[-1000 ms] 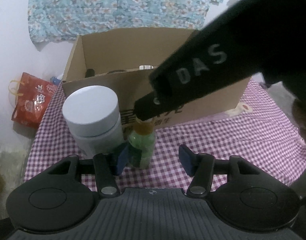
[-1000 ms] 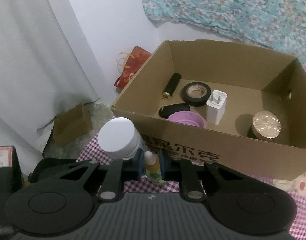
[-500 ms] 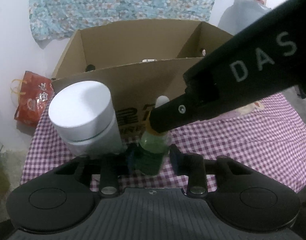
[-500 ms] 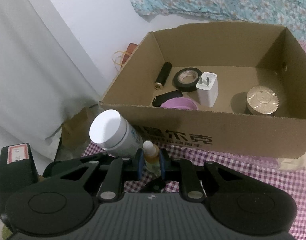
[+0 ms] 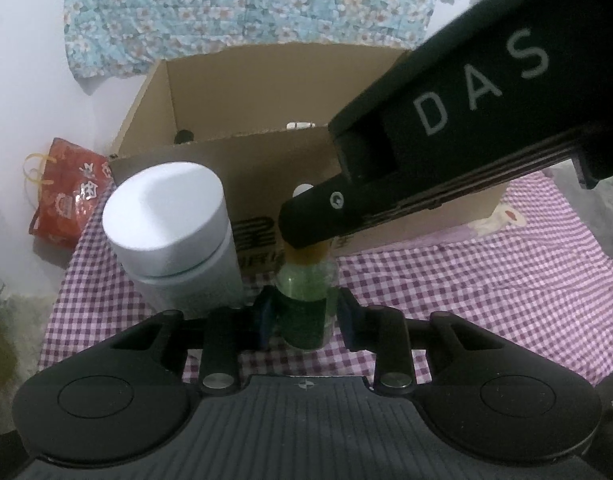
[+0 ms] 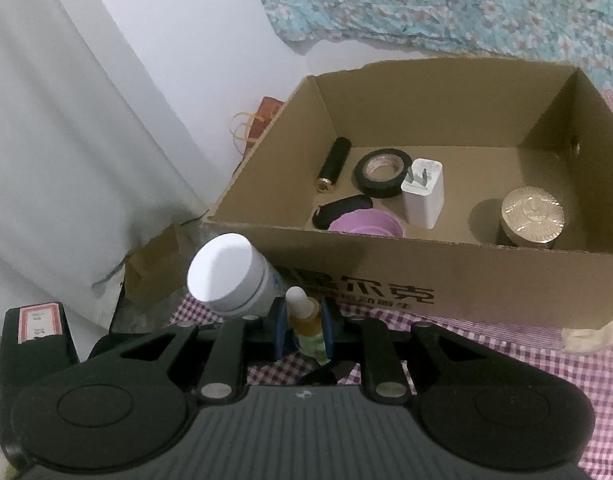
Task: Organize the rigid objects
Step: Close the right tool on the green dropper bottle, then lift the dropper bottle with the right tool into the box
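A small green bottle (image 5: 306,280) with an amber neck and white cap stands on the checked cloth (image 5: 486,280), just in front of the cardboard box (image 5: 266,92). My left gripper (image 5: 304,316) is closing, and its blue pads press on the bottle's green body from both sides. In from the upper right comes my right gripper, with one finger (image 5: 318,216) covering the neck. In the right wrist view the right gripper (image 6: 303,336) is shut on the bottle (image 6: 304,316) at its amber neck. A white-lidded jar (image 5: 166,216) stands just left of the bottle.
The box (image 6: 506,280) holds several items: a black tape roll (image 6: 382,172), a white charger (image 6: 422,194), a black cylinder (image 6: 334,164), a purple piece (image 6: 366,222) and a gold-lidded jar (image 6: 532,212). A red bag (image 5: 66,196) lies beyond the cloth's left edge.
The left gripper's fingers have come in from wide apart onto the bottle's body. The right gripper has kept its hold on the neck and rolled slightly.
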Motion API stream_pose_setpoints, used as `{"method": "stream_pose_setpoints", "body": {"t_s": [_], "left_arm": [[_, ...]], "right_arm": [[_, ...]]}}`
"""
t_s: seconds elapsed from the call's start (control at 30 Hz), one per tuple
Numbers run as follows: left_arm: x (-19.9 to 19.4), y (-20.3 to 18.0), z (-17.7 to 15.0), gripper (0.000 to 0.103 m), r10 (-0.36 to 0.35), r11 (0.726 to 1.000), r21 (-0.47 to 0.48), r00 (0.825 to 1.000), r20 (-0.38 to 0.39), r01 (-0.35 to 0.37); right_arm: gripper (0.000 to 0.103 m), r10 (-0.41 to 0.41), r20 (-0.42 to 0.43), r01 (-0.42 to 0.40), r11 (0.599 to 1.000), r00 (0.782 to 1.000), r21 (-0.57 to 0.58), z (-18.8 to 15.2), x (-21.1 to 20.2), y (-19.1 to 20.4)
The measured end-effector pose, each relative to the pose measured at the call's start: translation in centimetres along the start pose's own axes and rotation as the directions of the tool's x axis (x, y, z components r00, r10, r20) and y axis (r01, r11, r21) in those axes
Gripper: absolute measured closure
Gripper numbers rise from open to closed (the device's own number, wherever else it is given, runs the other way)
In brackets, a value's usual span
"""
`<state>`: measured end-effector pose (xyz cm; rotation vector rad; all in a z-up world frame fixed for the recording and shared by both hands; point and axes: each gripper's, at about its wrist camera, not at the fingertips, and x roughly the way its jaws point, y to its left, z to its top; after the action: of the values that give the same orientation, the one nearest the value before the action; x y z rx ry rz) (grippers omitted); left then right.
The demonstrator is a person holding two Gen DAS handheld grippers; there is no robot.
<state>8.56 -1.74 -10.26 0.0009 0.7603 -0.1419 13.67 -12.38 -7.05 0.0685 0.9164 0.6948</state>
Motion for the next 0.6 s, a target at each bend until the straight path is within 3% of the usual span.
{"method": "stream_pose_setpoints", "body": {"t_s": [0.27,0.47,0.6], "left_arm": [[-3.8,-0.7,2.1,0.072,-0.037,0.999,0.000,0.996,0.086,0.037],[-6.7,-1.3,6.1,0.072,-0.083,0.996,-0.011,0.983,0.163,0.086],[-6.4,-2.0,8.9,0.072,-0.097,0.995,-0.011,0.976,0.197,0.102]], "right_arm": [[0.084,0.020,0.078,-0.019,1.000,0.997,-0.017,0.7,-4.3,0.7],[0.084,0.038,0.188,-0.030,0.999,0.981,-0.045,3.6,-9.0,1.1],[0.084,0.043,0.247,-0.029,0.998,0.968,-0.063,6.0,-10.7,0.4]]}}
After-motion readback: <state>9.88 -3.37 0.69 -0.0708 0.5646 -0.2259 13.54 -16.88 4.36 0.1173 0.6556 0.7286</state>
